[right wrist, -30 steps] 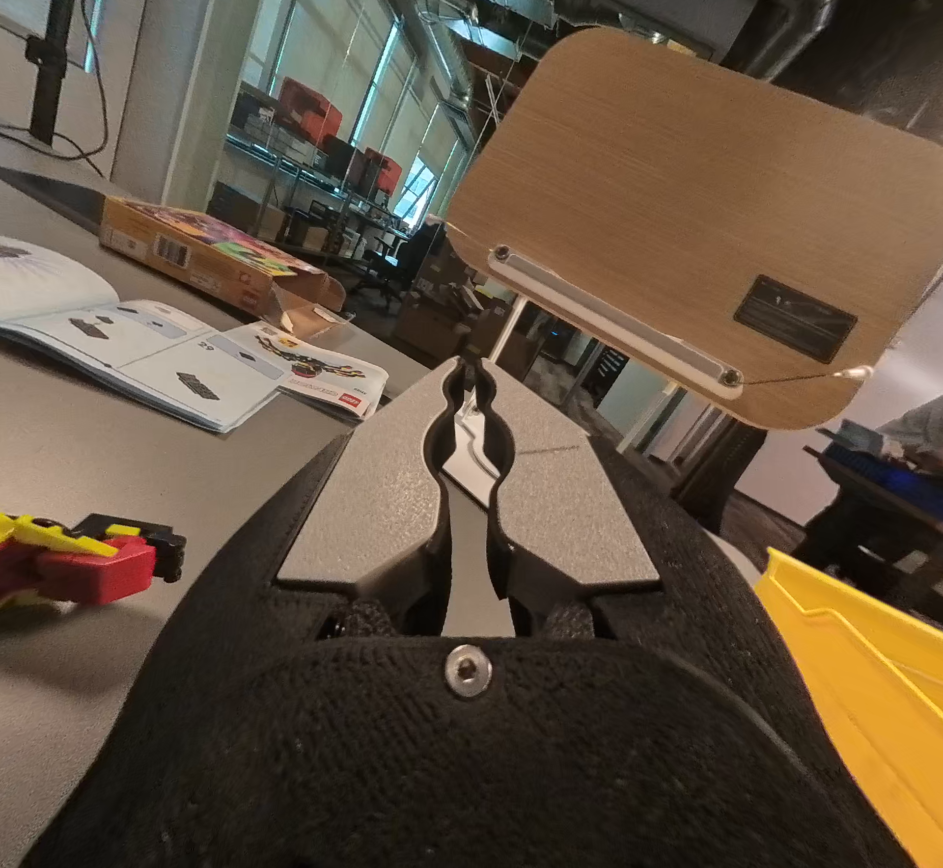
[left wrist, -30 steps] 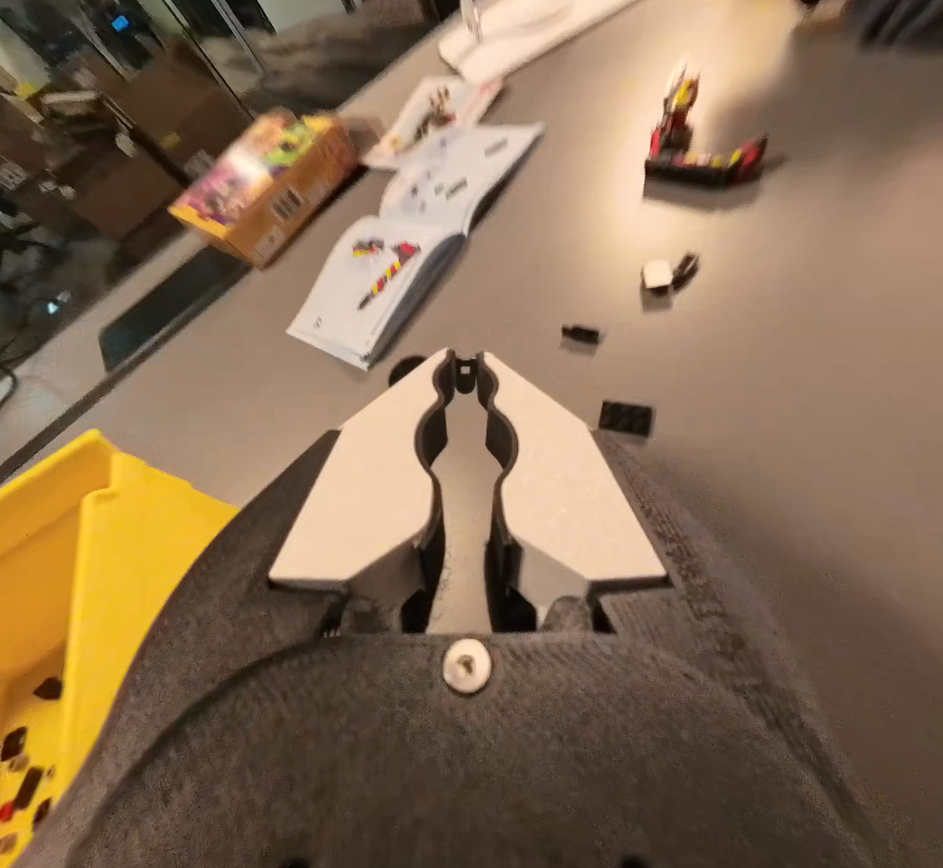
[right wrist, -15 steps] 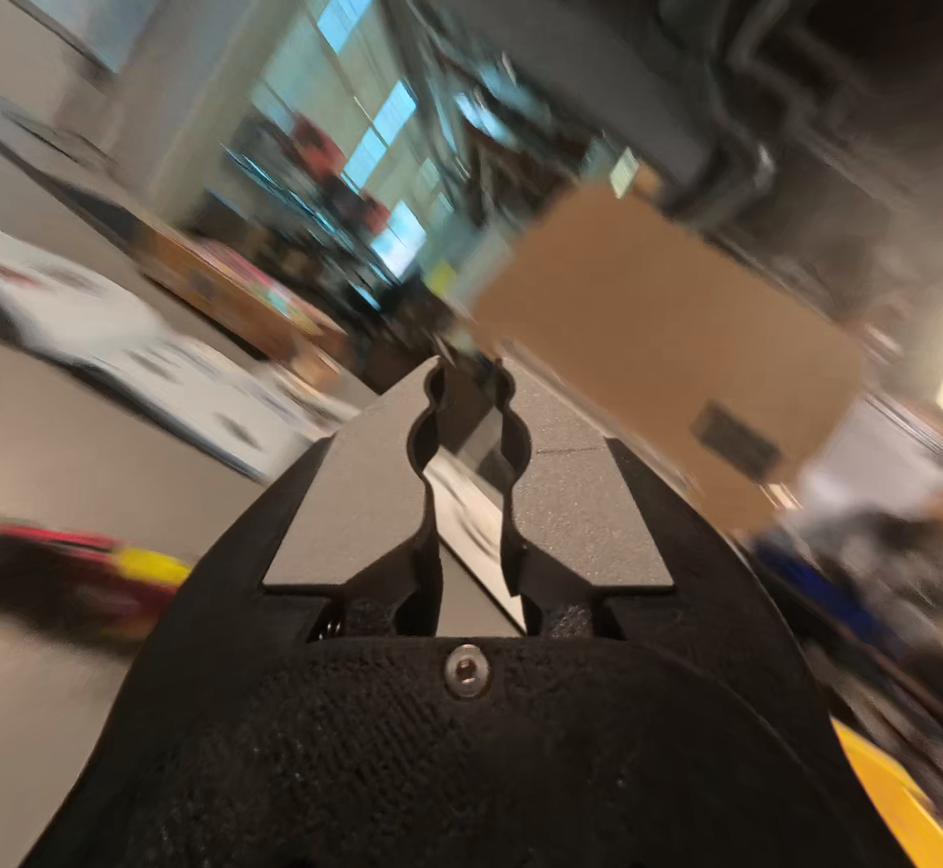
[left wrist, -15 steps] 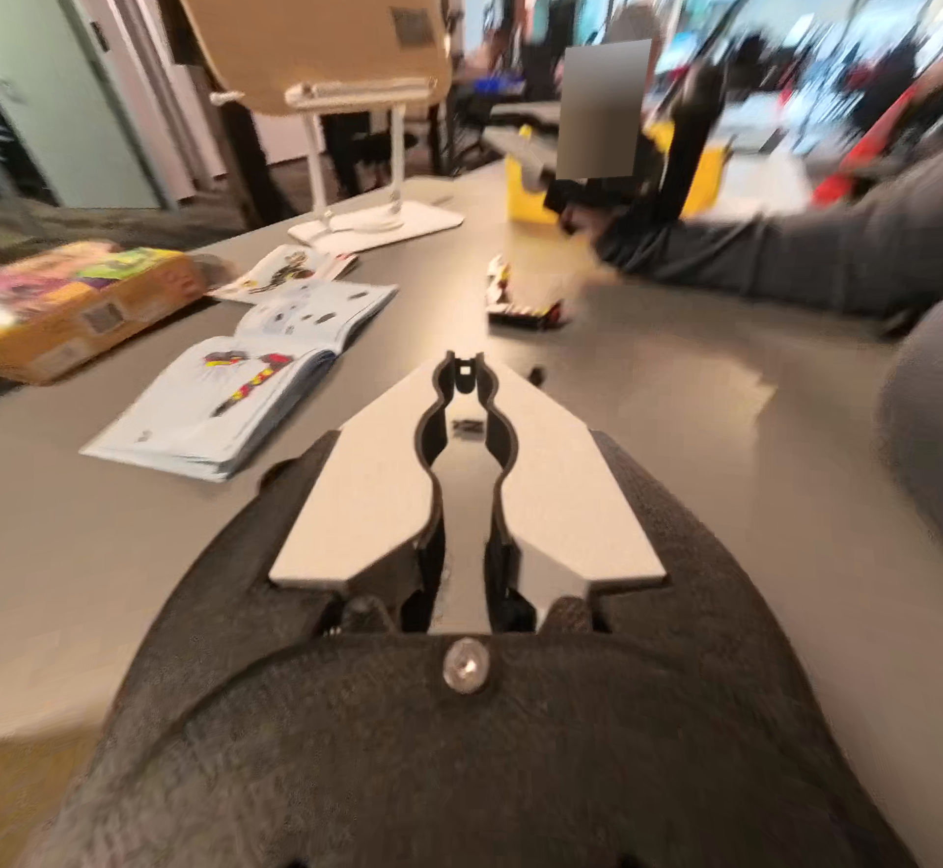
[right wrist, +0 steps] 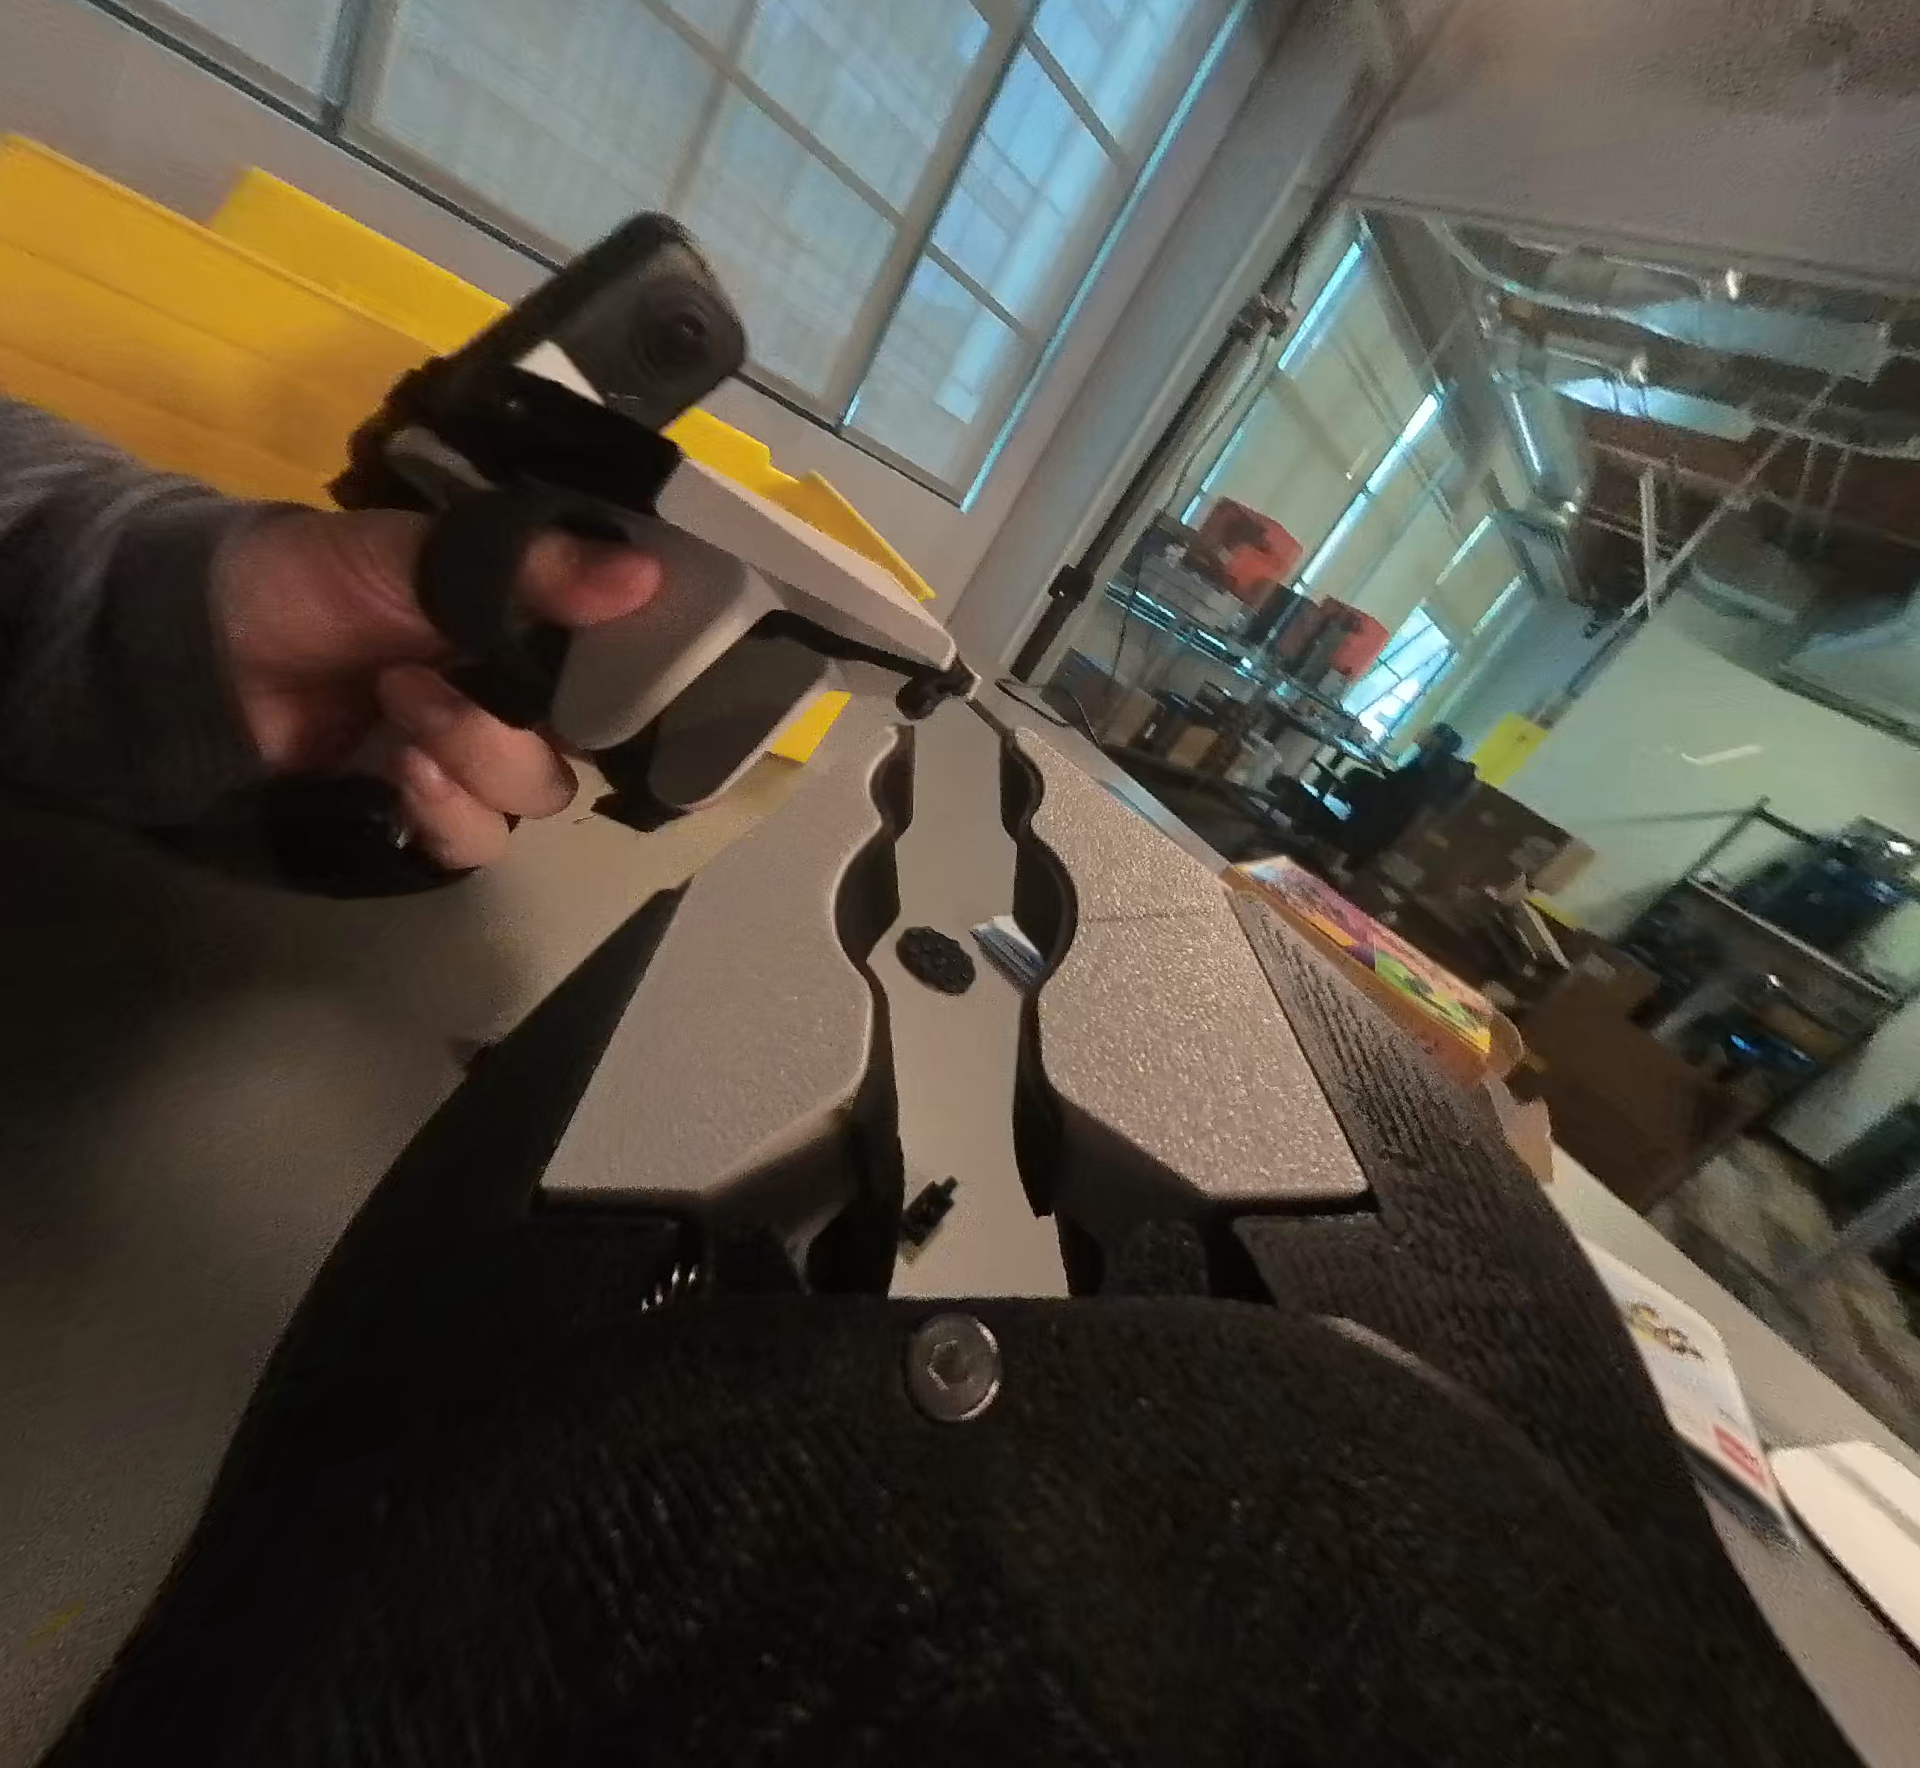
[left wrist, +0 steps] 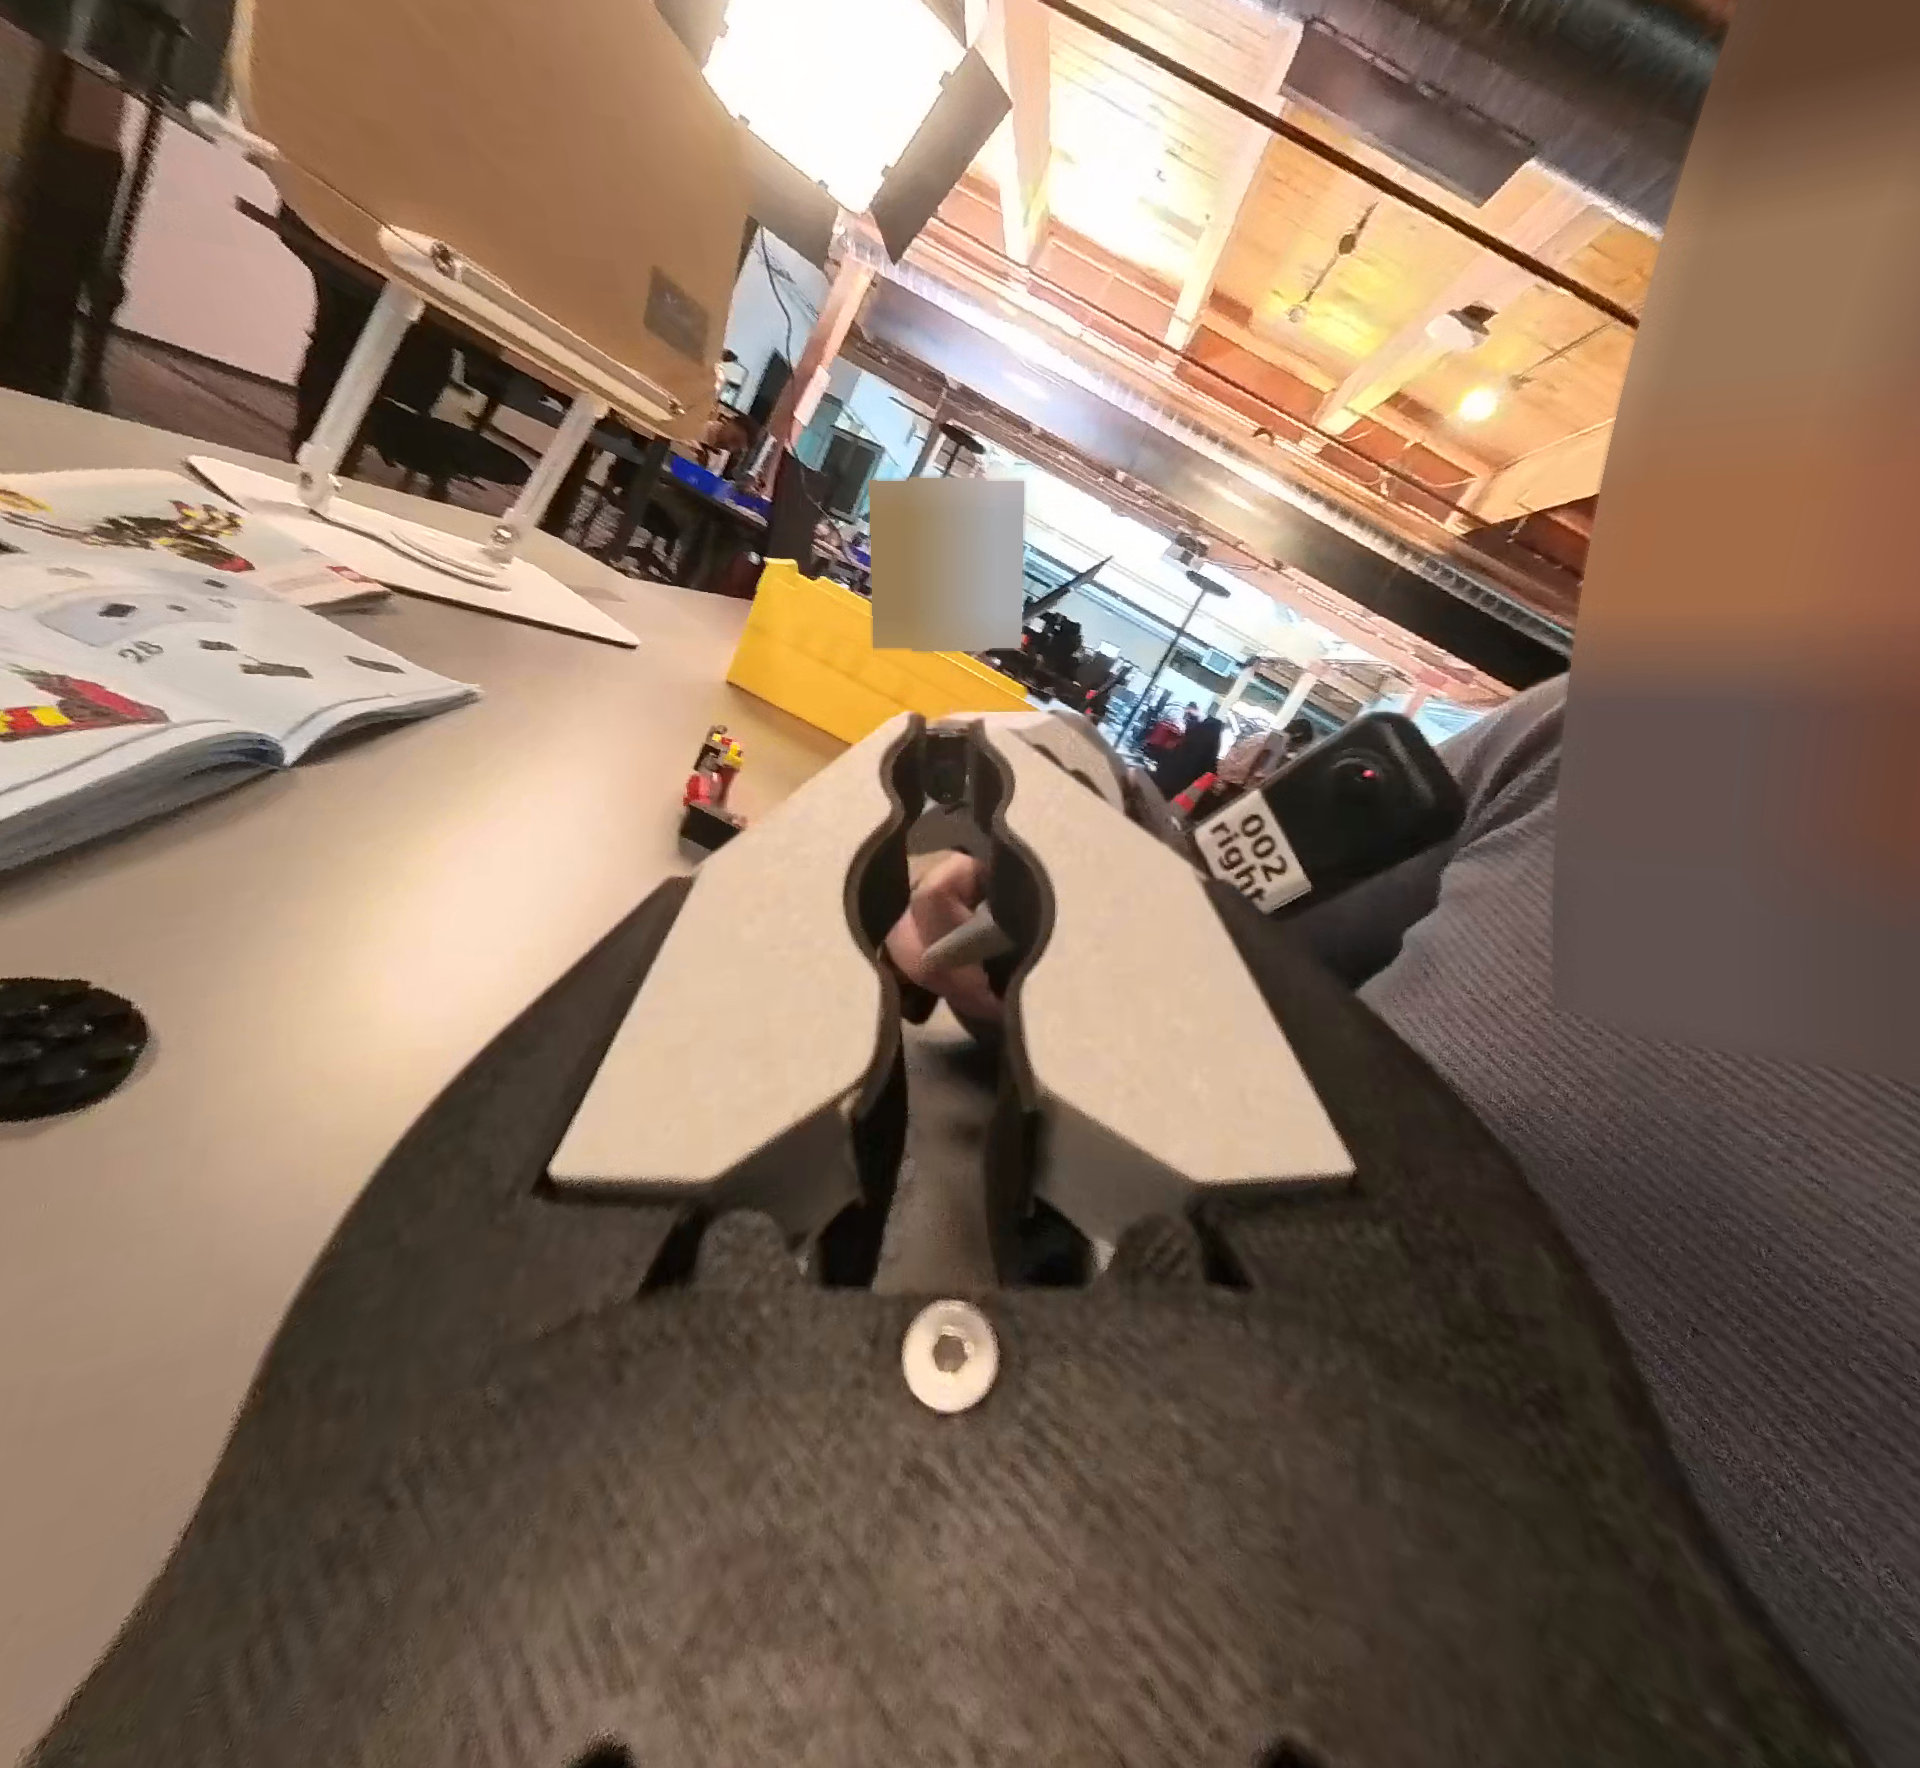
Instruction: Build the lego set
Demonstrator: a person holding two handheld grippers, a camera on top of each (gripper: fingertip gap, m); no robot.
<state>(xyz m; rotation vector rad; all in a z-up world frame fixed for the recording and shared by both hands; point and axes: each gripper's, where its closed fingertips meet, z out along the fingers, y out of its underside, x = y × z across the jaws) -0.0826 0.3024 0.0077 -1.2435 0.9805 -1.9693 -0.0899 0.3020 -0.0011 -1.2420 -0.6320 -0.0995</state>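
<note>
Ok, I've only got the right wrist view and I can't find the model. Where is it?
Observer: The left wrist view shows the model on the table, ahead and left of the left gripper, short of the yellow bin.
Operator: Is the booklet open?
Observer: Yes, the booklet lies open, left of the model.
Operator: And the stand?
Observer: The stand rises behind the booklet, and its ledge is bare.
</note>
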